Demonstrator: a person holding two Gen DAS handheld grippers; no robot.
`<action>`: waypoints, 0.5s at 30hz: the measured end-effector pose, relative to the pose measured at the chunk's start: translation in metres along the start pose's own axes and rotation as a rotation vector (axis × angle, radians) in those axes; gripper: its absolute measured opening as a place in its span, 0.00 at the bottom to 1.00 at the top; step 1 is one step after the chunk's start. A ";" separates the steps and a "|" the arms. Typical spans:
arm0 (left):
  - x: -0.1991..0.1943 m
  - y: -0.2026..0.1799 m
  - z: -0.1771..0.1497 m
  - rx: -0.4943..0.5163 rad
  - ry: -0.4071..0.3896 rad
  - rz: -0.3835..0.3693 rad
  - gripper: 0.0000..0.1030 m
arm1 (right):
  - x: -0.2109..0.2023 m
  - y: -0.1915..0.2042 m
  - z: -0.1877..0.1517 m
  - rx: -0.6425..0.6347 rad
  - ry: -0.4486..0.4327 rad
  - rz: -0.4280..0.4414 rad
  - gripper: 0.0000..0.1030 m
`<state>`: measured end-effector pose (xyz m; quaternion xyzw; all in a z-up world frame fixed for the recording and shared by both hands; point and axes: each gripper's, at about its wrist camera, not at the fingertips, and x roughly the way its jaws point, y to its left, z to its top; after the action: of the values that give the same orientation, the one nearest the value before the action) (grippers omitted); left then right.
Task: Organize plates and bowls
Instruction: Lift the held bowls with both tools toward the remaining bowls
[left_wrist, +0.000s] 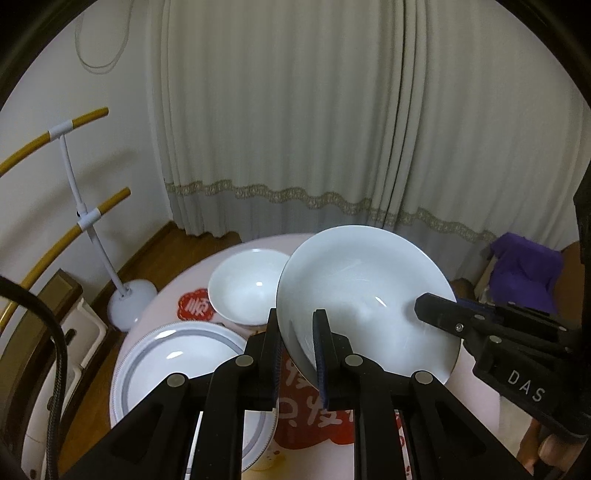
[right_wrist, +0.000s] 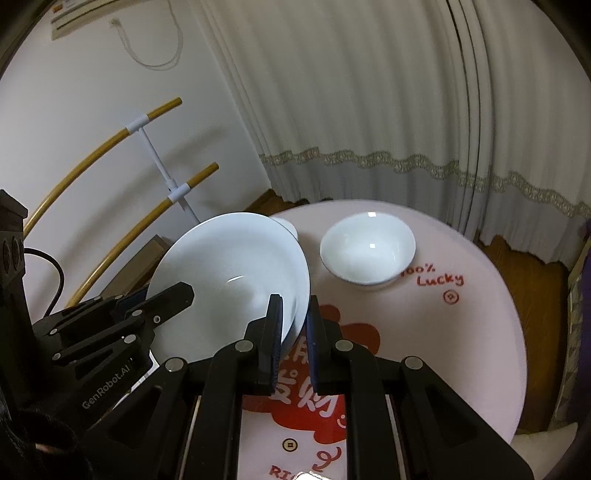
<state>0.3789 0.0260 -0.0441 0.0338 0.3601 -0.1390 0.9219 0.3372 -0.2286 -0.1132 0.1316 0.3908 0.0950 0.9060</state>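
Above the round pink table (right_wrist: 480, 332), both grippers are pinching one big white bowl (left_wrist: 362, 295) by opposite rims: the left gripper (left_wrist: 297, 347) and right gripper (right_wrist: 293, 332) are each clamped nearly shut on its thin edge. It's hanging tilted, clear of the tabletop. I'd say keep both hands moving together so it's not twisting, then lower it level, probably into the white bowl (left_wrist: 247, 284) beside the grey-rimmed plate (left_wrist: 177, 354).

Pale pleated curtains (left_wrist: 314, 122) hang above a wooden floor (left_wrist: 166, 254).
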 end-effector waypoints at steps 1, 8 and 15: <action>-0.005 0.003 0.000 -0.003 -0.006 -0.006 0.12 | -0.004 0.004 0.001 -0.007 -0.006 -0.003 0.11; -0.046 0.023 -0.003 0.000 -0.058 -0.007 0.12 | -0.023 0.028 0.018 -0.046 -0.040 -0.014 0.12; -0.067 0.041 -0.002 0.014 -0.087 0.013 0.11 | -0.016 0.044 0.037 -0.058 -0.038 -0.011 0.12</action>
<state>0.3420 0.0811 -0.0016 0.0368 0.3183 -0.1367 0.9374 0.3508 -0.1975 -0.0645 0.1049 0.3713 0.0989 0.9173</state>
